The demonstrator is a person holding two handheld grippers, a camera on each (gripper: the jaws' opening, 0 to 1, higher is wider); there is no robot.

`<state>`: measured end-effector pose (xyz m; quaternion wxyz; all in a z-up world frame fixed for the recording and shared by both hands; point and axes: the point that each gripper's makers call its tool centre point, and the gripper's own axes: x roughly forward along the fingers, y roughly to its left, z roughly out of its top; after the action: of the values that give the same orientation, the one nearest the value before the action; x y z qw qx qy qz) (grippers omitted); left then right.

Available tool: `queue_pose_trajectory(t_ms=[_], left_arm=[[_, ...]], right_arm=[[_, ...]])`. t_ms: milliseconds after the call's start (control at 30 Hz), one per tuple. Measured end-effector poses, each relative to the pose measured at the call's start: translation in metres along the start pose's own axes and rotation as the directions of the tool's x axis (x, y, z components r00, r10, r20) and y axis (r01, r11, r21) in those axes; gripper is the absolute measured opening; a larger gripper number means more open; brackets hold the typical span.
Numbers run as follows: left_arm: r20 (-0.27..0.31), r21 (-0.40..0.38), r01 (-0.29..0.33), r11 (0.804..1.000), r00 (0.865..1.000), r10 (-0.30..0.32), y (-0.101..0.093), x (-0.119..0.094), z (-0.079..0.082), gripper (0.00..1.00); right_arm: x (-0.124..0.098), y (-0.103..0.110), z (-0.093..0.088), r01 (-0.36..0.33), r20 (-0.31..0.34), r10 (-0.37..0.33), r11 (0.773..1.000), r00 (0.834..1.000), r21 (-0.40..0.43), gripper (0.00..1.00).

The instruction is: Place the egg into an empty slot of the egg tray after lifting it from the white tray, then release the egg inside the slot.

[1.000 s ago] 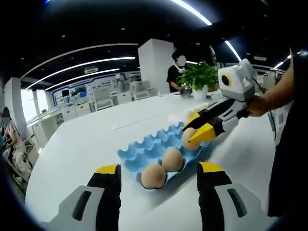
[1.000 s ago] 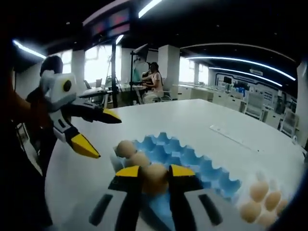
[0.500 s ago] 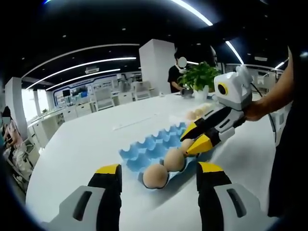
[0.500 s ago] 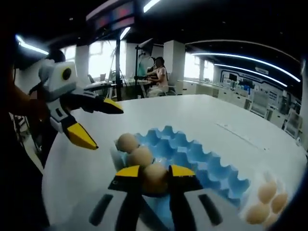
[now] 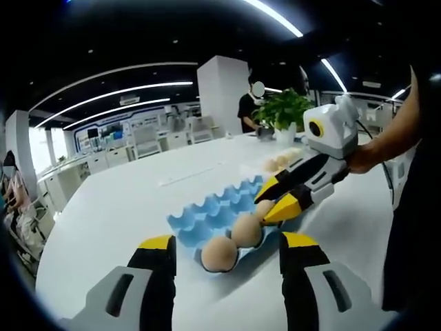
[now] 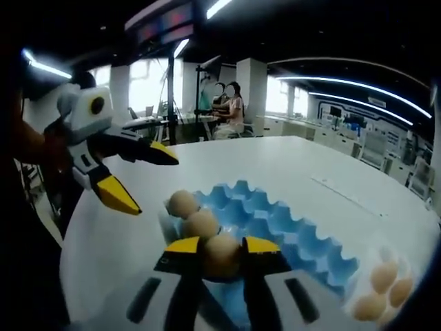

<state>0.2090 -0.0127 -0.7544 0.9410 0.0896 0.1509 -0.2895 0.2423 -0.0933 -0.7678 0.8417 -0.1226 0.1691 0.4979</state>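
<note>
The blue egg tray is the landmark. The right gripper is clamped on an egg and holds it low over the tray's near row, third in line beside two eggs already seated there, so the next slot along is presumably its target. Whether the egg already rests in the cup is hard to tell, since the jaws hide its underside. The left gripper waits just short of the tray's end, jaws spread and holding nothing, likely kept back to leave room. Past the tray's far end lies the white tray, with more eggs waiting.
</note>
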Motion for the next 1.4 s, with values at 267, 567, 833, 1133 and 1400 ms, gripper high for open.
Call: queue_pose_trajectory(t_ms=[267, 567, 833, 1133, 1400], left_arm=[[0.006, 0.006, -0.001, 1.0, 1.0, 0.001, -0.002, -0.001, 0.003, 0.61], [0.019, 0.003, 0.014, 1.0, 1.0, -0.014, -0.002, -0.002, 0.006, 0.61], [0.017, 0.007, 0.033, 0.999, 0.999, -0.033, -0.001, -0.003, 0.004, 0.61], [0.023, -0.001, 0.021, 1.0, 1.0, -0.021, 0.0, -0.004, 0.015, 0.61], [0.003, -0.018, -0.002, 1.0, 1.0, 0.002, -0.004, -0.003, 0.021, 0.62]], right_arm=[[-0.001, 0.003, -0.005, 0.012, 0.001, -0.012, 1.0, 1.0, -0.013, 0.27], [-0.006, 0.002, -0.006, 0.039, 0.006, -0.039, 0.999, 0.999, -0.011, 0.26], [-0.01, 0.0, -0.01, 0.072, 0.0, -0.072, 0.997, 0.997, 0.019, 0.26], [-0.016, -0.001, -0.013, 0.058, -0.009, -0.058, 0.998, 0.998, 0.019, 0.26], [-0.022, -0.006, -0.012, 0.033, -0.007, -0.032, 0.997, 0.999, 0.065, 0.27]])
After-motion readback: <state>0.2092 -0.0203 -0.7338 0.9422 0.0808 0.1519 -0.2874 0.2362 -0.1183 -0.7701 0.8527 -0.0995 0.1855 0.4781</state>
